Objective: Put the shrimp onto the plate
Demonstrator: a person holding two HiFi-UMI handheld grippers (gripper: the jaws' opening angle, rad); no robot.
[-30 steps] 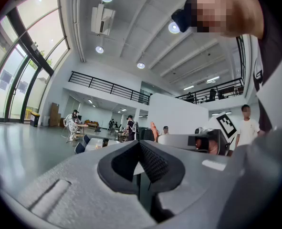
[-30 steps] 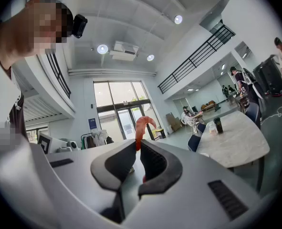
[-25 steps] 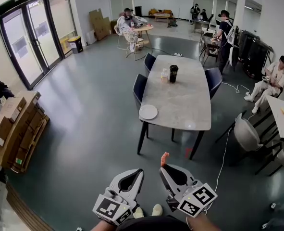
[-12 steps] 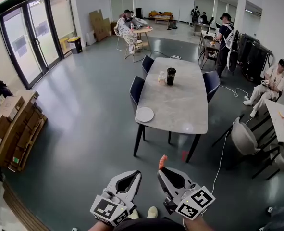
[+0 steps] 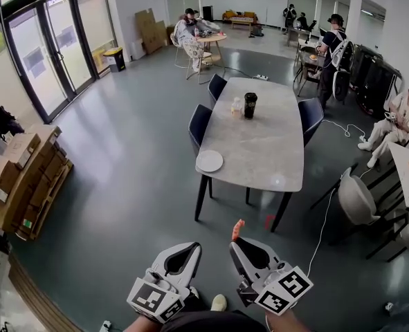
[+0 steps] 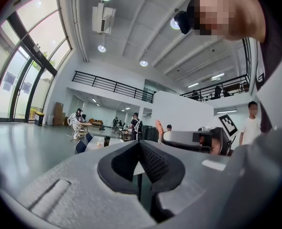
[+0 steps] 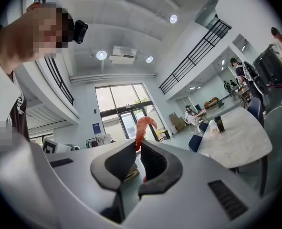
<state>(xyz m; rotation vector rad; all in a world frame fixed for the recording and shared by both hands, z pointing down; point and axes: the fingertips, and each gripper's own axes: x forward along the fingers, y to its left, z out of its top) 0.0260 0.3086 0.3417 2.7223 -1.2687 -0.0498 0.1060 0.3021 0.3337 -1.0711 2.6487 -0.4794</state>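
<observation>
I see the table [image 5: 259,144] well ahead, with the plate [image 5: 210,161] on its near left corner. My left gripper [image 5: 196,247]: jaws together, empty. My right gripper [image 5: 236,241]: jaws clamped on the shrimp [image 5: 237,228], which stands above the tips.

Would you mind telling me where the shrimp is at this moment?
The shrimp is at bottom centre of the head view, pinched upright in the right gripper, well short of the plate on the table's near left corner.
</observation>
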